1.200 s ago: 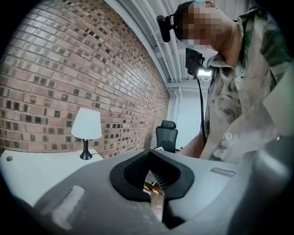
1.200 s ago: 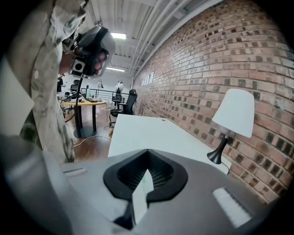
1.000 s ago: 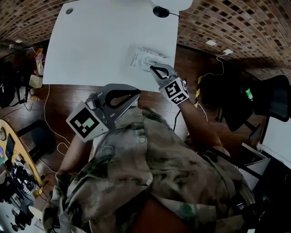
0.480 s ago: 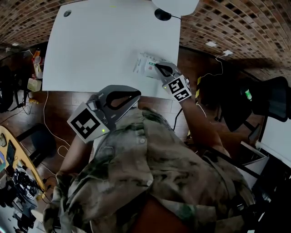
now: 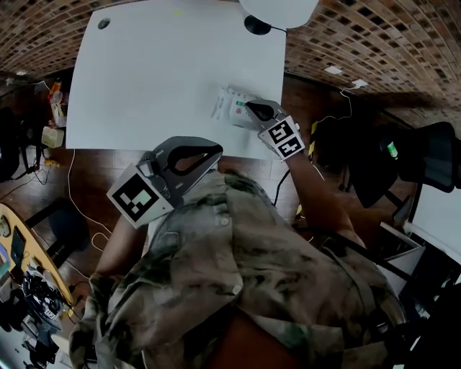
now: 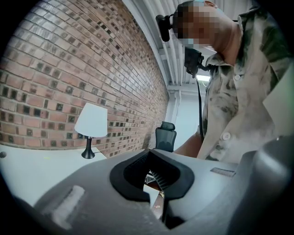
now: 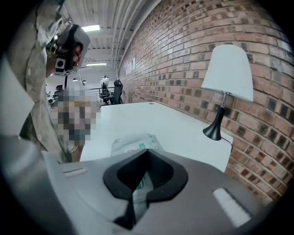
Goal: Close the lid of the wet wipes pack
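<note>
Right gripper fingers together over wet wipes pack on desk; lid partly hidden, contact unclear. Left gripper fingers together, empty.

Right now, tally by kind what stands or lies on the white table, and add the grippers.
Wet wipes pack: 1
Lamp: 1
Grippers: 2, the left gripper and the right gripper
Total: 4
</note>
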`<state>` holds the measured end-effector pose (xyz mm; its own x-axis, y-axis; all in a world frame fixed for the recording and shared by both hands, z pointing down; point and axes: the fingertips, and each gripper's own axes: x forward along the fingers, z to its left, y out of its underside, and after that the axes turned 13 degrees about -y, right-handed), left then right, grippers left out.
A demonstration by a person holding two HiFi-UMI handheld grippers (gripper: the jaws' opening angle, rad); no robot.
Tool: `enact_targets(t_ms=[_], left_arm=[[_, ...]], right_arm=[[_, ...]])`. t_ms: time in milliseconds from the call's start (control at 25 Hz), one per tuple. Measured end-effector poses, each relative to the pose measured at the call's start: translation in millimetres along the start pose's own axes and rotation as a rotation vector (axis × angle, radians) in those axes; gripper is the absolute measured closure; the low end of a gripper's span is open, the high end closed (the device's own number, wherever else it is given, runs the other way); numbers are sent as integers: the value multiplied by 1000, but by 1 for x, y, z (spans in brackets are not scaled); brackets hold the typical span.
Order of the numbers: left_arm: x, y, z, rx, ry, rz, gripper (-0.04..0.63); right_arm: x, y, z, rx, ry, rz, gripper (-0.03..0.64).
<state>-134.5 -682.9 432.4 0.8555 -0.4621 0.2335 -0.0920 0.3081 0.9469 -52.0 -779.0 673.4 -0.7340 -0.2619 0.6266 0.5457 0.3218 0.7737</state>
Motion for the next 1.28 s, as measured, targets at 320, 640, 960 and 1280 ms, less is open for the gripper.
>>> enact_targets(t_ms=[320,640,960,1280], left_arm=[[1,-2,-4,6,-1,-4,597],[-1,2,-28,35,-21,3,597],[-7,-1,-84,63,-67,-17,596],[-17,9,-168,91,-132,-33,596]], right_arm=[[0,-1,0,-13,9,7,611],[-38,-23,23,-71,25,-88,611],[-110,-49,76,-94,40,-222,611],[-195,-50,161,-186,-4,-307,611]])
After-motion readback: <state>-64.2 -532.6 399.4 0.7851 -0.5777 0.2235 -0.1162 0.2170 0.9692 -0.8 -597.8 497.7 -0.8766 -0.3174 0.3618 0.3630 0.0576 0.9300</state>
